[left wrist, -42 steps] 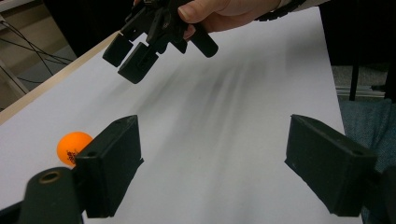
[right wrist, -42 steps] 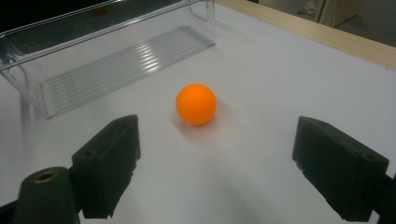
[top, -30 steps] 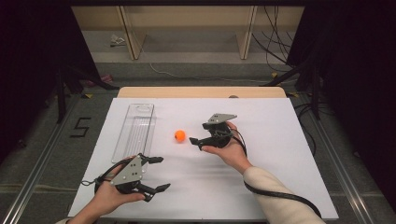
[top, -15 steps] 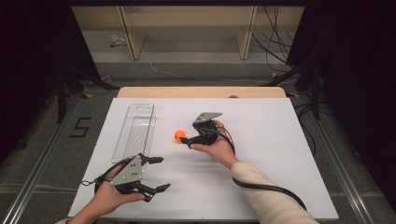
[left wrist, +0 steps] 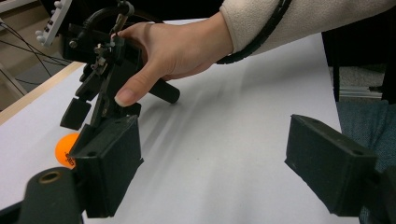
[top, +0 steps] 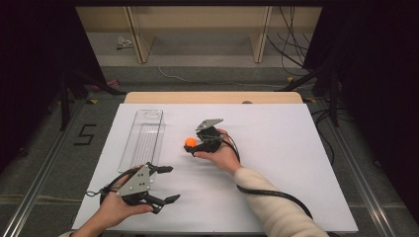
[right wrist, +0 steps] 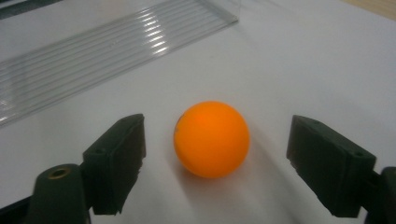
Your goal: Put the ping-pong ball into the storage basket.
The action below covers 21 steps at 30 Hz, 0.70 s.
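White table top is seen from the high view, set on a grey floor with dark curtains at both sides and a wooden frame behind. An orange ball is found near the middle of the table, resting on the white surface, just beside the clear ribbed tray that lies along the left part. The right gripper is held low at the ball by the right hand, and in the right gripper view its jaws are spread wide with the ball between them, untouched by either pad. The tray's far end is cut off in that view. The left gripper is held by the left hand near the table's front edge, jaws parted wide with nothing between them. In the left gripper view the ball is half hidden behind a jaw, and the right forearm's cream sleeve is cut off by the frame.
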Motion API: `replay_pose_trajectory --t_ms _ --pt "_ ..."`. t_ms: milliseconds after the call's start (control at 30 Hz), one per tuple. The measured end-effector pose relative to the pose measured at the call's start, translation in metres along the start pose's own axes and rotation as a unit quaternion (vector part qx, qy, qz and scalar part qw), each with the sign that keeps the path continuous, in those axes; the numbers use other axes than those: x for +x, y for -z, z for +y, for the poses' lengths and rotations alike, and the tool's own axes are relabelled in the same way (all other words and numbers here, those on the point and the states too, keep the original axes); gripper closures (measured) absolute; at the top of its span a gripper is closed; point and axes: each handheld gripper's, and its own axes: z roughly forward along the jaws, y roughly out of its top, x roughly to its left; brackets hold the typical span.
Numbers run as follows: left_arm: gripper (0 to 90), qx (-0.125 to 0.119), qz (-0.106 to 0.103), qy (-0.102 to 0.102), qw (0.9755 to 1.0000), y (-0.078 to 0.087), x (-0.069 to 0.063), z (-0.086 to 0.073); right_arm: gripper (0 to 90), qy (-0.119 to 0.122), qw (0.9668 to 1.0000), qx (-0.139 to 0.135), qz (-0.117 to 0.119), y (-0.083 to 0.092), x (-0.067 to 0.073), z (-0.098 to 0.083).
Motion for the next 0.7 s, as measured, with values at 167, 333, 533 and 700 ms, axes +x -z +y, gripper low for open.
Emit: replay_pose_trajectory --t_ms 167,333,533,700 --pt "17.7 0.0 0.0 0.0 1.0 0.0 0.0 0.0 28.9 0.01 0.9999 0.007 0.005 -0.007 0.002 0.003" --pt "17.7 -0.002 0.0 0.001 1.0 0.0 0.0 0.0 36.8 0.021 0.9996 0.014 0.009 -0.013 0.005 0.006" --pt "17.7 -0.002 0.0 0.001 1.0 0.0 0.0 0.0 45.0 0.027 0.9993 0.026 0.006 -0.018 0.006 0.005" --pt "17.7 -0.002 -0.001 0.001 1.0 0.0 0.0 0.0 50.9 0.031 0.999 0.03 0.006 -0.019 0.007 0.005"
